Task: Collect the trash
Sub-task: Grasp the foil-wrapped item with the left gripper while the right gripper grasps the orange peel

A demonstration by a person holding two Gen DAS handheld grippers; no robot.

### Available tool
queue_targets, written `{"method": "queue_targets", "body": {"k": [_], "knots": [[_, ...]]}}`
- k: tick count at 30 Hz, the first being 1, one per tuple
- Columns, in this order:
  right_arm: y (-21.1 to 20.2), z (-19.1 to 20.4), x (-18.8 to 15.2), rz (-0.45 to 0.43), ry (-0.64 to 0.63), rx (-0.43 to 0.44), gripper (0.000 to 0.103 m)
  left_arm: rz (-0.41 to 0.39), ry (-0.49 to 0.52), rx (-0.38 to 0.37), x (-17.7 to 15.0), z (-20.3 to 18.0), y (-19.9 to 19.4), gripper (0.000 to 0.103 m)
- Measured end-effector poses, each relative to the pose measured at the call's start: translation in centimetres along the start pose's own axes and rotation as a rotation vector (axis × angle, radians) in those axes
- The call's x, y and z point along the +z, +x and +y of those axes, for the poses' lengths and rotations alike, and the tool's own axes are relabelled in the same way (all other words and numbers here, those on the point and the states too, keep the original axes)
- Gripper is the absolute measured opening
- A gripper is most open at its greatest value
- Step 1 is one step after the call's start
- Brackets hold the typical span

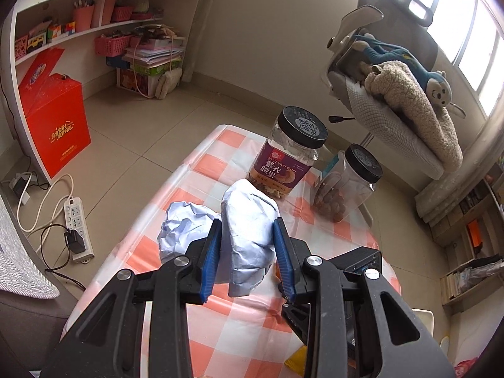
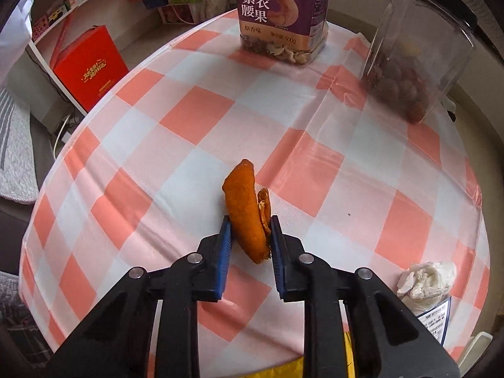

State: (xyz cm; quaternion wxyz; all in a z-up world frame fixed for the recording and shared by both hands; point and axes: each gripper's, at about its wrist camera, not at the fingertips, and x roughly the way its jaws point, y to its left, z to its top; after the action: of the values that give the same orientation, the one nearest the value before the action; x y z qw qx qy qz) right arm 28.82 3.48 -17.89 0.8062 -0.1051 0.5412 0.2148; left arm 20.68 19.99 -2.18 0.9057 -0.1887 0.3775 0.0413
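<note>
Left wrist view: the left gripper (image 1: pixel 247 236) clamps a crumpled paper ball (image 1: pixel 247 223) between its blue pads, lifted above the checked tablecloth (image 1: pixel 220 324).
Second ball: another paper wad (image 1: pixel 181 226) sits just left of the held one, partly behind the left finger.
Backdrop: a cashew jar (image 1: pixel 288 154) and a clear jar (image 1: pixel 346 182) stand farther down the table.
Right wrist view: the right gripper (image 2: pixel 250 236) pinches an orange peel (image 2: pixel 249 214), which juts forward past the fingertips over the cloth.
Near edge: a white tissue wad (image 2: pixel 425 278) lies well to the right.
Far end: both jars stand at the table's far end.
</note>
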Motion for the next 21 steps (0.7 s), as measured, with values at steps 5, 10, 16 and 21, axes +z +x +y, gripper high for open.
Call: {"method": "queue_targets", "body": {"k": [5,10,16,21], "knots": [[-4.1,-0.8,0.0,-0.111,0.062,0.008,0.021,-0.005,0.006,0.010,-0.5,-0.4,-0.1,0.033],[-9.3,-1.6,-0.4,-0.227,0.104,-0.011,0.021,-0.042,0.033,0.019,-1.0,-1.5,-1.0,0.033],[-14.3,-3.0,-2.0,-0.335,0.152,-0.057,0.021,-0.079,0.070,0.045,-2.5,-3.3,-1.6,0.033],[-16.2,-4.7,-4.3,-0.384,0.206,-0.077,0.021,-0.090,0.098,0.052,-3.8,-5.1,-1.4,0.034]]}}
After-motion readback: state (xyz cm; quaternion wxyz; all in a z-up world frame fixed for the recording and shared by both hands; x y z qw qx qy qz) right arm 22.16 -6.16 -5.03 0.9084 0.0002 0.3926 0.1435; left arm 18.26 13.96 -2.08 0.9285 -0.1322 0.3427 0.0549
